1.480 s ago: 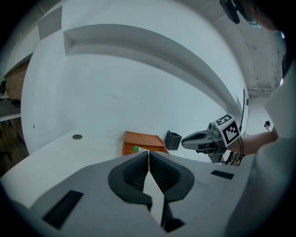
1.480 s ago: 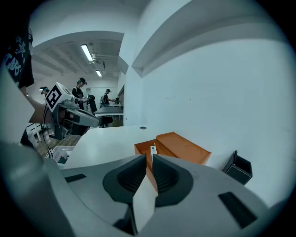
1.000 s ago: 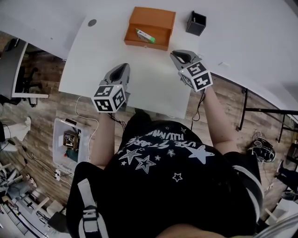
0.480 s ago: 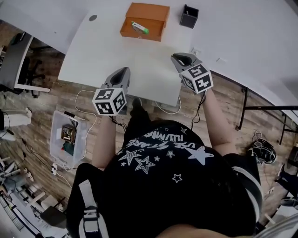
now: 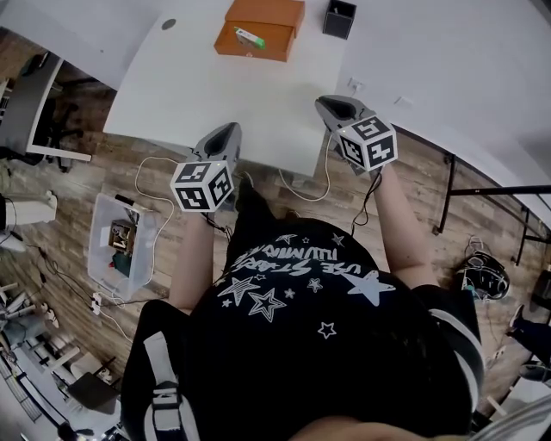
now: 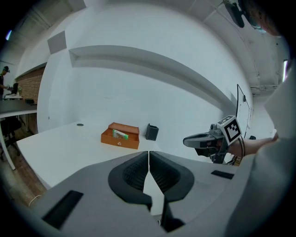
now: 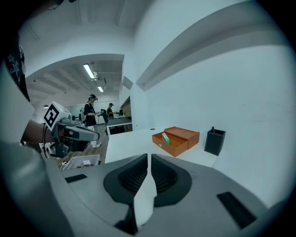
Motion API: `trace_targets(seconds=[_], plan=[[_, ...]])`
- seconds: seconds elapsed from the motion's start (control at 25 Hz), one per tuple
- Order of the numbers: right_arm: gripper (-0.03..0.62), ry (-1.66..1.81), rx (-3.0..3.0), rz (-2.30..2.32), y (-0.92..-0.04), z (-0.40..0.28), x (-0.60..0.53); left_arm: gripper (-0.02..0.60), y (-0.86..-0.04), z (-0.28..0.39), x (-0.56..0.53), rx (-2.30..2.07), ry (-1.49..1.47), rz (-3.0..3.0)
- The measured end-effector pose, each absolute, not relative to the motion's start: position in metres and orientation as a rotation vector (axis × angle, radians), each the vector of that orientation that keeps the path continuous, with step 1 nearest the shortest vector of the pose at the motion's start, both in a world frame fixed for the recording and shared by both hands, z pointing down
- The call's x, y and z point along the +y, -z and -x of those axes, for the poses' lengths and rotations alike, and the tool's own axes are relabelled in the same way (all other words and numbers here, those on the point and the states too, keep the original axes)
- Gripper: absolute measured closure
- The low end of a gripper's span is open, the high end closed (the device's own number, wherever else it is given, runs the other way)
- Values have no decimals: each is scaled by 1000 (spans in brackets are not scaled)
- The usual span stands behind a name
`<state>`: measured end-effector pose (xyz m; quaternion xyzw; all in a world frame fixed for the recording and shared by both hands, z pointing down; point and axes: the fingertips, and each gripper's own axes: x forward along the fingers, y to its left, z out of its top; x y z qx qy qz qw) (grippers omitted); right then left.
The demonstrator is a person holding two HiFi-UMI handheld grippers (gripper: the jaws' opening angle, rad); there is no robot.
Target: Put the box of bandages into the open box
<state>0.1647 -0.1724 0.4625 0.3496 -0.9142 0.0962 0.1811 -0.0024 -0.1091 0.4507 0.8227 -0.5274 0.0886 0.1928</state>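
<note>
**Head view.** My left gripper [image 5: 225, 131] and right gripper [image 5: 331, 105] sit at the near edge of the white table [image 5: 198, 86], with their marker cubes out over the wood floor. The open box [image 5: 259, 29] is at 12 o'clock, almost at the top of the frame. The box of bandages [image 5: 250, 37] lies in its tray, green end toward 4 o'clock. A black holder [image 5: 339, 17] stands at 3 o'clock of the open box, near it but apart. Compared with 1 second ago, the table and everything on it have slid up the frame. Both grippers have come back from mid-table to its edge, well away from the open box. A clear bin [image 5: 116, 245] on the floor at 9 o'clock shows more fully than before.

**Left gripper view.** The left gripper [image 6: 148, 156] has its 2 jaws drawn together to a thin slit, with nothing between them. The open box [image 6: 119, 139] is far off at 11 o'clock with the box of bandages [image 6: 120, 134] inside it, and the black holder [image 6: 152, 132] is beside it. The right gripper [image 6: 196, 140] floats at 2 o'clock.

**Right gripper view.** The right gripper [image 7: 149, 159] is likewise pressed together and empty. The open box [image 7: 178, 141] is at 1 o'clock with the box of bandages [image 7: 165, 138] inside it, and the black holder [image 7: 215, 141] is further right. The left gripper [image 7: 85, 134] is at 10 o'clock.
</note>
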Motion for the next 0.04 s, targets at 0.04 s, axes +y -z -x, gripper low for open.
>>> trace_targets(seconds=[0.04], plan=[[537, -277, -2593, -990, -460, -168, -170, 558, -450, -2, -106, -1479, -248, -2311]])
